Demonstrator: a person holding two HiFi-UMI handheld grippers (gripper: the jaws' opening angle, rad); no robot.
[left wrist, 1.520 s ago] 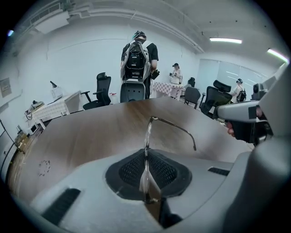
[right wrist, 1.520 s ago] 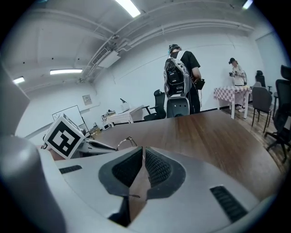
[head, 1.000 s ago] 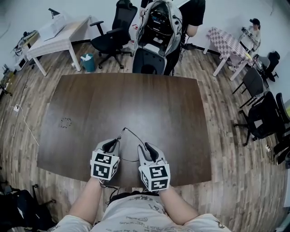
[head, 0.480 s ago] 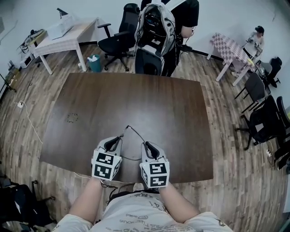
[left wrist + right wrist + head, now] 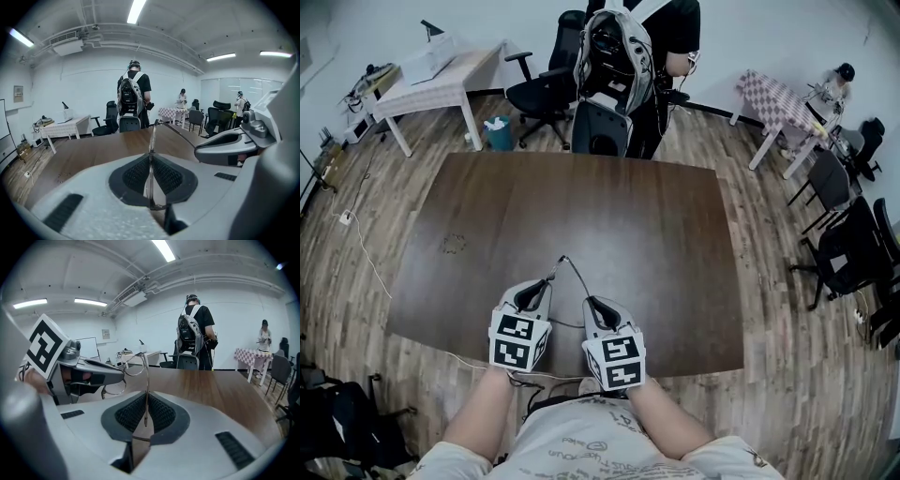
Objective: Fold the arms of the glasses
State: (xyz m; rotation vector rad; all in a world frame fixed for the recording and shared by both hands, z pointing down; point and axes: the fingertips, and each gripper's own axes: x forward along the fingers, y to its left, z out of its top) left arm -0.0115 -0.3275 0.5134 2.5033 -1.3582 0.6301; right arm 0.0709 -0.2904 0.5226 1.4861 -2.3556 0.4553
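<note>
A thin wire-rimmed pair of glasses [image 5: 563,260] hangs just above the dark wooden table [image 5: 666,234], near its front edge. My left gripper [image 5: 536,293] is shut on the front of the glasses, and the lens rim [image 5: 151,140] stands edge-on between its pads. One arm [image 5: 579,279] runs back from the hinge to my right gripper [image 5: 594,304], which is shut on it. In the right gripper view the arm [image 5: 146,385] rises between the pads, with the lenses [image 5: 132,365] and the left gripper [image 5: 93,373] to its left.
A person with a backpack [image 5: 614,56] stands beyond the table's far edge, beside office chairs [image 5: 542,80]. A light desk [image 5: 431,80] stands at the back left, and a checkered table [image 5: 773,94] with more chairs at the right. A faint mark [image 5: 453,244] is on the tabletop's left.
My right gripper has drifted left toward the left one with the arm in it. Both grippers and the glasses sit slightly higher in the picture.
</note>
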